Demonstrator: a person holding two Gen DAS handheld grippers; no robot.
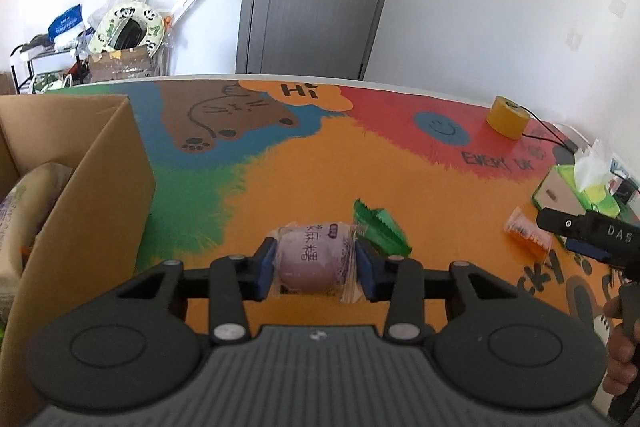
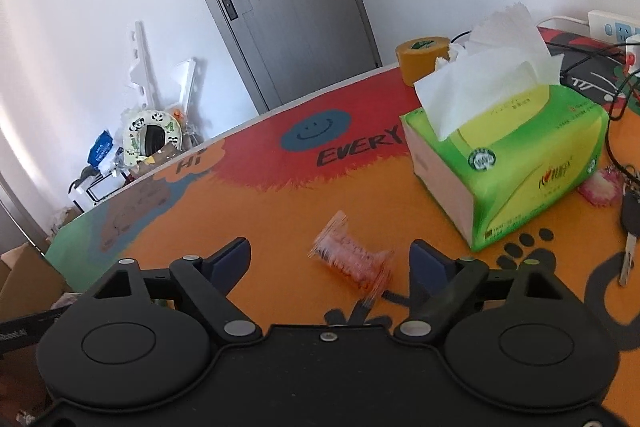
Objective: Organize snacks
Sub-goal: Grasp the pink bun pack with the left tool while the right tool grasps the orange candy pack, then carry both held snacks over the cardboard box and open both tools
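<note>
White walls and a grey door stand behind the table (image 1: 312, 163), which wears a bright cartoon mat. From the left wrist view, the left gripper (image 1: 316, 267) has its fingers clenched on a purple wrapped snack (image 1: 310, 259), a soft rounded cake in clear film printed with dark characters; whether it is lifted off the mat I cannot tell. A green wrapper (image 1: 380, 227) lies just beyond it at about one o'clock, and an open cardboard box (image 1: 80, 195) with packets already inside stands at nine o'clock. The step in hand looks like carrying this snack to the box, so the next move calls for a swing toward nine o'clock, over the box wall, before letting go. From the right wrist view, the right gripper (image 2: 330, 261) has its fingers spread wide on either side of an orange wrapped snack (image 2: 352, 259), small, crinkly and blurred, lying on the mat, not yet squeezed; a green tissue pack (image 2: 520, 163) sits at two o'clock.
</note>
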